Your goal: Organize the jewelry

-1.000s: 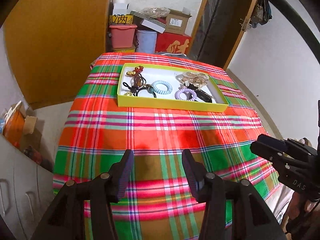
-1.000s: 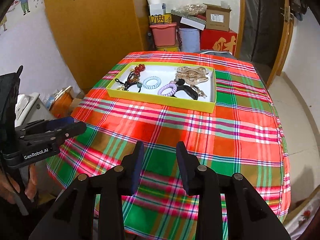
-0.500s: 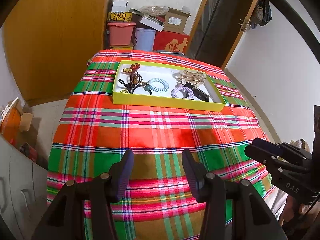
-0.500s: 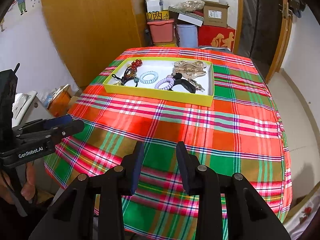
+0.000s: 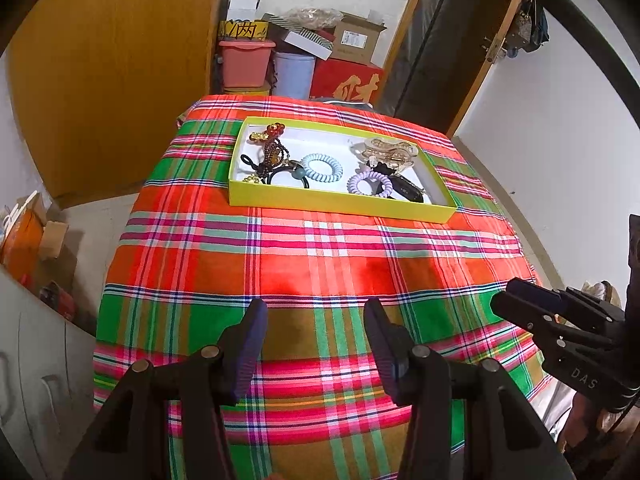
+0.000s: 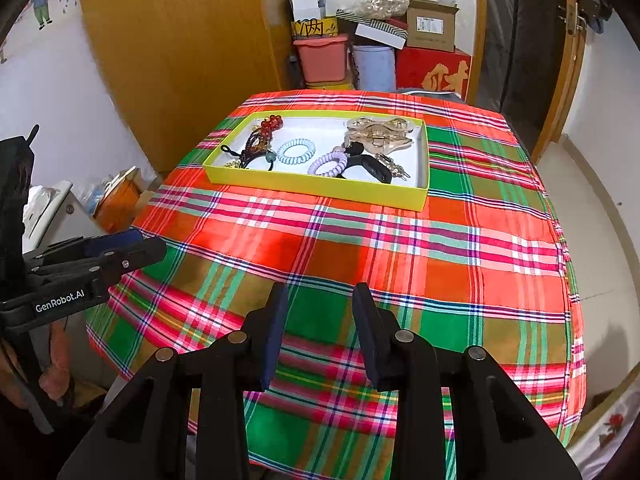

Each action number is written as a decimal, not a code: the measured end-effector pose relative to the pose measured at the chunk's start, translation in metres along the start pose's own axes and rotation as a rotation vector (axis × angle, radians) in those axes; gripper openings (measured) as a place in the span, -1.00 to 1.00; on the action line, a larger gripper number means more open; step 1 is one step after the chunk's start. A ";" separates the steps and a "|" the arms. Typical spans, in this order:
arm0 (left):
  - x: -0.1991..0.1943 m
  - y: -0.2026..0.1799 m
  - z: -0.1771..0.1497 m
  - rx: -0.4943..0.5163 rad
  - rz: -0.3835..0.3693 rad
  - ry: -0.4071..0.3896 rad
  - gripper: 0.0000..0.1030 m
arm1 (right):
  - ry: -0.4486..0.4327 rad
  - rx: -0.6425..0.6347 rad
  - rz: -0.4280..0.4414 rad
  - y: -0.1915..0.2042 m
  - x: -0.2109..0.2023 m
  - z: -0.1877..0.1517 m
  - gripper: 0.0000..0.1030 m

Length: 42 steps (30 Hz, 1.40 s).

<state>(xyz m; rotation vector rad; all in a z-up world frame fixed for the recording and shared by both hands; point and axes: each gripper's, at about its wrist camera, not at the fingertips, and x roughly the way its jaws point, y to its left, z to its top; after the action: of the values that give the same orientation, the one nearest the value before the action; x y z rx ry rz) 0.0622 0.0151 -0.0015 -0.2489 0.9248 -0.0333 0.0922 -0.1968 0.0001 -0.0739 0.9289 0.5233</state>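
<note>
A yellow tray (image 5: 340, 206) (image 6: 316, 184) sits at the far end of the plaid-covered table. It holds a blue coil hair tie (image 5: 322, 168) (image 6: 296, 151), a purple coil hair tie (image 5: 370, 184) (image 6: 328, 163), a gold hair claw (image 5: 386, 150) (image 6: 378, 132), dark and red beaded strings (image 5: 272, 152) (image 6: 260, 140) and a black clip (image 5: 406, 190) (image 6: 366, 166). My left gripper (image 5: 316, 340) (image 6: 100, 256) hovers open over the near part of the cloth, holding nothing. My right gripper (image 6: 320, 320) (image 5: 560, 332) hangs beside it, open with a narrower gap and nothing in it. Both are well short of the tray.
The plaid tablecloth (image 5: 320, 264) drapes over the table's edges. Behind the table are stacked boxes, a pink bin (image 5: 246, 62) and a red box (image 6: 434, 68). A wooden wardrobe (image 6: 180, 52) stands to the left and a door (image 6: 520, 48) to the right.
</note>
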 end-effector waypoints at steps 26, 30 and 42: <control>0.006 -0.003 0.001 0.016 0.020 0.013 -0.03 | 0.004 -0.001 0.000 0.000 0.003 0.000 -0.33; 0.006 -0.003 0.001 0.018 0.025 0.012 -0.03 | 0.004 -0.003 -0.001 0.000 0.004 0.001 -0.33; 0.006 -0.010 0.000 0.044 0.027 0.005 -0.03 | 0.010 -0.006 -0.006 -0.002 0.006 0.000 -0.33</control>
<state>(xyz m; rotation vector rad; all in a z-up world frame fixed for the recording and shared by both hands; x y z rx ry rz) 0.0664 0.0049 -0.0040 -0.1960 0.9312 -0.0291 0.0961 -0.1957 -0.0049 -0.0846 0.9368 0.5204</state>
